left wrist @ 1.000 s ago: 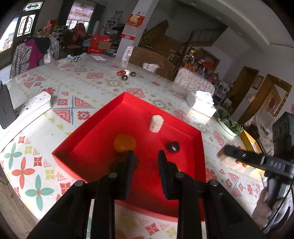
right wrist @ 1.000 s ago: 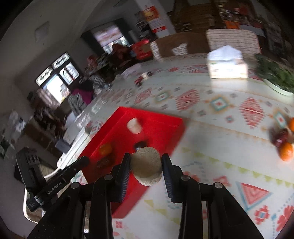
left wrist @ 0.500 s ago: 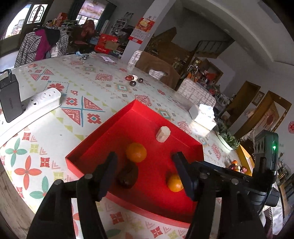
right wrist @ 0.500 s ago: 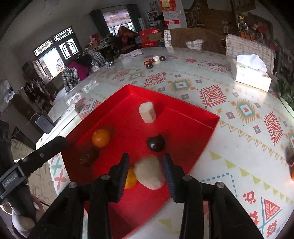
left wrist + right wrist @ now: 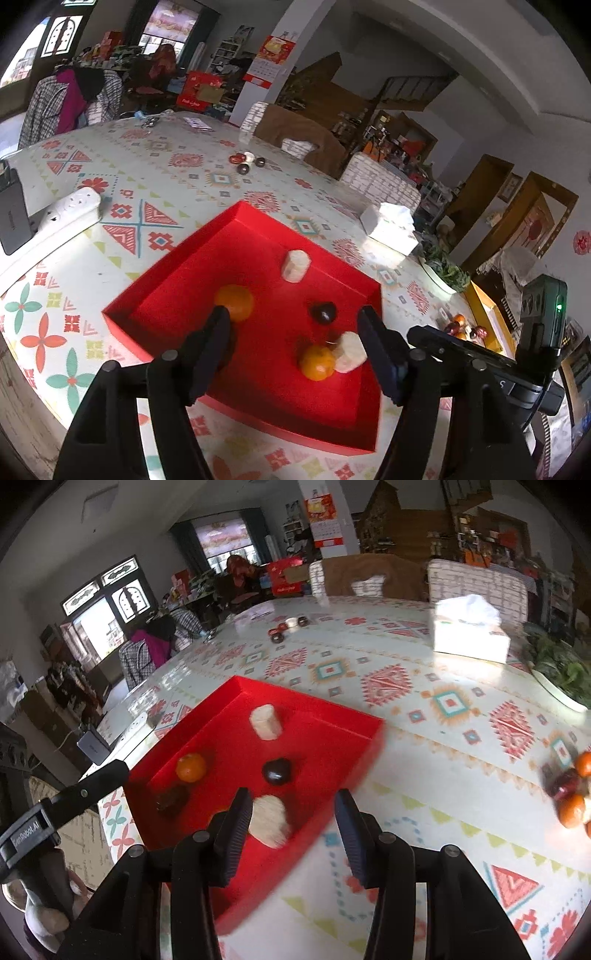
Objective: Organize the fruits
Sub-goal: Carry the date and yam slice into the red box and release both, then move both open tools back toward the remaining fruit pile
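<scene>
- Cluttered living space surrounds a big round bench covered in a patterned cloth, with a tissue box at the far right and a power strip at the left.
- Near the middle sits a shallow red tray, open-topped with low walls.
- Inside the tray lie two oranges, one toward the left and one near the front, a dark round fruit, a pale chunk at the far side, and a dark lumpy piece by the left wall.
- A second pale chunk touches the near orange; it appears blurred, so it may not have settled.
- The right hand-held gripper has its jaws opening; the pale chunk sits just beside the left finger, with the right finger well clear, so nothing is pinched.
- The left hand-held gripper is also opening above the tray, with nothing gripped between its fingers.
- More fruit, oranges and something dark red, waits in a small heap on the bench at the far right, well apart from the tray.
- Judging by looks, the oranges are light, firm and apt to roll, so a hold across the widest part seems safest.
- The pale chunks look soft and crumbly; a gentle squeeze on the flat sides should do.
</scene>
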The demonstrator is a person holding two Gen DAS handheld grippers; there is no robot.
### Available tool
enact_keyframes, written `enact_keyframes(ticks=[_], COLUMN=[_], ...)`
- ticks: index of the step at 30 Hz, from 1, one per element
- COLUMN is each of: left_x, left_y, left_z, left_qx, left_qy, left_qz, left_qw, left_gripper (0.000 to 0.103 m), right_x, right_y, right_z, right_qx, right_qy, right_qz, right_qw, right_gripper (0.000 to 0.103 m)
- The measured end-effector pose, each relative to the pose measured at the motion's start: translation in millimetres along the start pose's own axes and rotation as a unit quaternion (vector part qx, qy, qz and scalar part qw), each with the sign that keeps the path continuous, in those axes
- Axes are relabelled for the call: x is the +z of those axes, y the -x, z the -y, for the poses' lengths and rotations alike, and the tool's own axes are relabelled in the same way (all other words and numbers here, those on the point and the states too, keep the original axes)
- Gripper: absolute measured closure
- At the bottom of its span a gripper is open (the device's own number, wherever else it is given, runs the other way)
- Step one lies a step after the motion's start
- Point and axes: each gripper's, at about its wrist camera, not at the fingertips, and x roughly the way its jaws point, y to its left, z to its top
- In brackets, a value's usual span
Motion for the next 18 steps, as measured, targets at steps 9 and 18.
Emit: enact_keyframes(ticks=[9, 18], left_x=[-7.9, -21.6], left_y=[-0.7, -16.5], left_z=[55.2, 124.9], left_qx=[-0.016, -0.051], left_qy=[-0.047, -0.105], left_qz=[-0.009, -0.028], left_qw=[0.9987, 0.9927], left_gripper=[0.031, 0.029], right_x=[-30.3, -66.3], right_y=[53.6, 134.6], right_z=[69.9, 183.6], right_qx=[-0.042, -0.151], right_qy=[-0.045, -0.113], right_qz=[0.026, 0.06], right_qw=[0.998, 0.98], right_gripper=[0.048, 0.048])
